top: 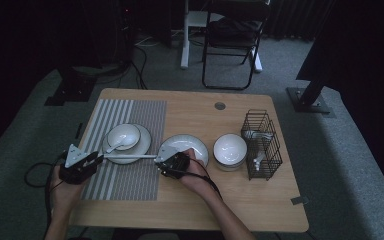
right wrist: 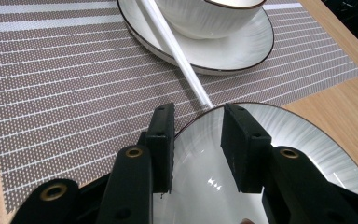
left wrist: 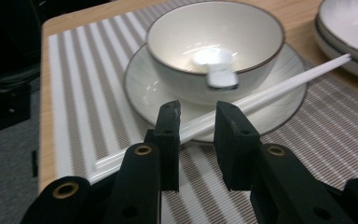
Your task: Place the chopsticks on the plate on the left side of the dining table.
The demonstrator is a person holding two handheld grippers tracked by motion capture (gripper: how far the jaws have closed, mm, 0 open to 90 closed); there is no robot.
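A pair of white chopsticks [top: 130,156] lies across the front rim of a plate [top: 142,145] on the striped placemat [top: 130,180]. On that plate stands a white bowl [top: 124,135] with a spoon [left wrist: 216,67] in it. My left gripper [top: 99,160] is at the chopsticks' left end. In the left gripper view the chopsticks [left wrist: 279,86] run between its jaws [left wrist: 198,112], which stand open and wider than the sticks. My right gripper [top: 161,164] is open [right wrist: 199,112] above the rim of a second plate [right wrist: 279,140], just short of the chopsticks' [right wrist: 177,53] other tip.
Right of the second plate [top: 185,145] sits another white bowl [top: 230,149], then a black wire basket [top: 262,145] holding utensils. A chair [top: 232,40] stands on the floor behind the table. Bare wood lies along the table's front edge.
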